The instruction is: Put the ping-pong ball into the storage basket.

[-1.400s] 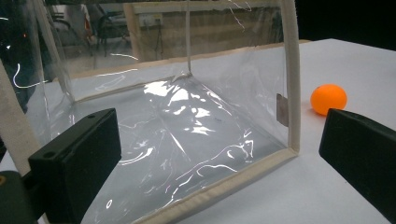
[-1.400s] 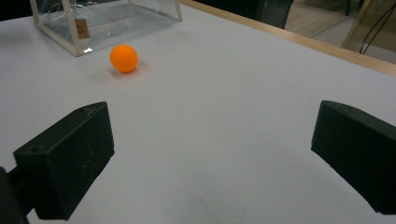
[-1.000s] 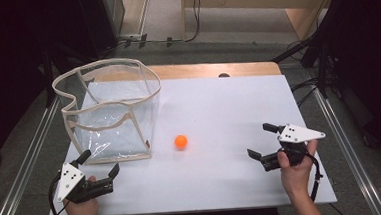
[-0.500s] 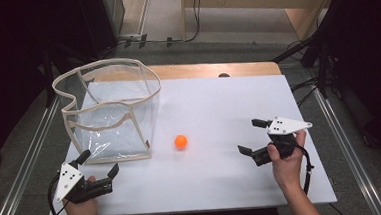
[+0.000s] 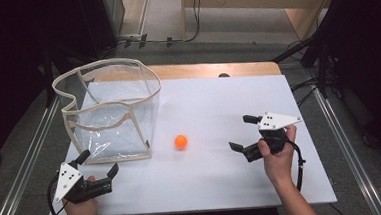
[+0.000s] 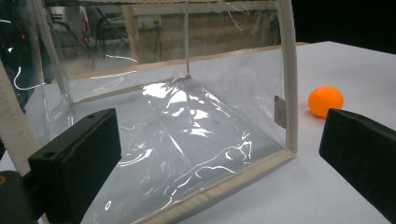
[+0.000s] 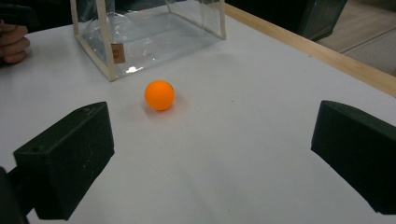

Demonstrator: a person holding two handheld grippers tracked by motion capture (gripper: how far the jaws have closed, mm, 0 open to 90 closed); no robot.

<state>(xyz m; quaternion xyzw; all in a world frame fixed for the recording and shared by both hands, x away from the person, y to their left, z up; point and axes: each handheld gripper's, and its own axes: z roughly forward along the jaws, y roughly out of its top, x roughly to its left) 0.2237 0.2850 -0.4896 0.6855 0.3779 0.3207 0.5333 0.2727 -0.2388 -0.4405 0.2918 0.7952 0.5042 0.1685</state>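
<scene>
Ball: orange ball [image 5: 181, 141] lies on the white table [image 5: 218, 181], centre of the high view, just right of the bag's near right corner, not touching it.
Bag: clear bag with beige trim [image 5: 109, 112], upright and open-topped, left half of the high view.
Right gripper: right gripper [image 5: 244, 133] at right of centre, jaws spread wide, empty, pointed at the ball; ball sits upper left between them in the right gripper view [image 7: 159, 94].
Left gripper: left gripper [image 5: 98, 164] at lower left, jaws released, empty, facing the bag.
</scene>
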